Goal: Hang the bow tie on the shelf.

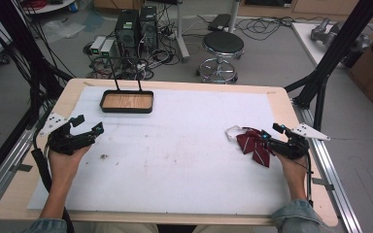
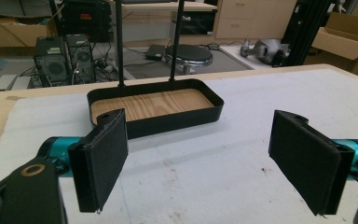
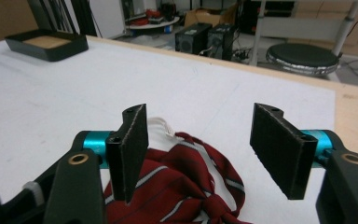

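A dark red bow tie (image 1: 252,145) with pale stripes and a white strap lies crumpled at the right of the white sheet (image 1: 175,160). My right gripper (image 1: 270,133) hovers right at it, open. In the right gripper view the bow tie (image 3: 177,186) lies low between the two black pads (image 3: 130,149), which do not touch it. My left gripper (image 1: 90,123) is held at the table's left side, open and with nothing in it; its view shows the jaws (image 2: 196,140) spread wide and pointing at the black tray (image 2: 168,122).
The black tray (image 1: 126,109) has a wooden floor and two upright rods; it stands at the back left of the sheet. Beyond the table are a round stool (image 1: 222,46), computer towers (image 1: 136,26) and cables. A black frame post (image 1: 330,53) stands at the right.
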A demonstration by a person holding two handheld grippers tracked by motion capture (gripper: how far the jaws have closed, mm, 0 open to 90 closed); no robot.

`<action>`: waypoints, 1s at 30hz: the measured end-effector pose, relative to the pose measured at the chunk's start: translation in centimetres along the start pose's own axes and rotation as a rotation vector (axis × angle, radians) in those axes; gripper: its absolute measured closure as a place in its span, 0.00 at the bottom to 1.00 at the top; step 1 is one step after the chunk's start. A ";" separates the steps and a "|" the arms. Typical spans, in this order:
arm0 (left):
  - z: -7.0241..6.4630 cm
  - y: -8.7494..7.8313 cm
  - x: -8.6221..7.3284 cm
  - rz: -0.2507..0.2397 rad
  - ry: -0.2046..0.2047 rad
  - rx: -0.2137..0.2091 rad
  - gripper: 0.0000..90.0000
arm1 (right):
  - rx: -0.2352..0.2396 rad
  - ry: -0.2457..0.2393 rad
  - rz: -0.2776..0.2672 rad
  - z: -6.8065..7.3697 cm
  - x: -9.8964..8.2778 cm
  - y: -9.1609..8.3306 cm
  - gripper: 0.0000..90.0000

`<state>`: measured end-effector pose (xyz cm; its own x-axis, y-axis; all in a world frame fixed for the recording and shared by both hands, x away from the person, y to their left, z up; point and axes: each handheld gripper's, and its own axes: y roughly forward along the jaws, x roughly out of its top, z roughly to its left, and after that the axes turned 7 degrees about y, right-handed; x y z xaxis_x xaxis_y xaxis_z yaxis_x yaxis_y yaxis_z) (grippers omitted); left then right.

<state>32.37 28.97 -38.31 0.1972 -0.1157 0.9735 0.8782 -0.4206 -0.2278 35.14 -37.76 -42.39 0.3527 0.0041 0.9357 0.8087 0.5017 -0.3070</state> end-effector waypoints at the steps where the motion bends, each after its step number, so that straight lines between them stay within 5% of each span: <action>1: 0.0 0.0 0.0 -0.003 0.000 0.000 0.22 | 0.000 -0.001 0.010 -0.2 -0.1 0.2 0.43; 18: -0.1 0.0 0.0 -0.007 -0.003 -0.004 0.22 | 0.024 0.003 0.151 -0.9 -1.5 2.5 0.56; 28: -0.2 0.0 0.1 -0.006 -0.004 -0.007 0.22 | -0.004 0.003 0.186 -1.0 -1.4 2.9 0.59; 29: -0.2 0.1 0.1 -0.007 -0.005 -0.008 0.22 | -0.019 -0.013 0.241 -1.0 -1.3 3.2 0.59; 30: -0.2 0.1 0.1 -0.007 -0.005 -0.008 0.22 | -0.019 -0.013 0.241 -1.0 -1.3 3.2 0.59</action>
<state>32.34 28.73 -38.26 0.1934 -0.1086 0.9751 0.8761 -0.4283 -0.2215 37.79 -37.00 -44.76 0.5308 0.1327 0.8371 0.7107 0.4683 -0.5249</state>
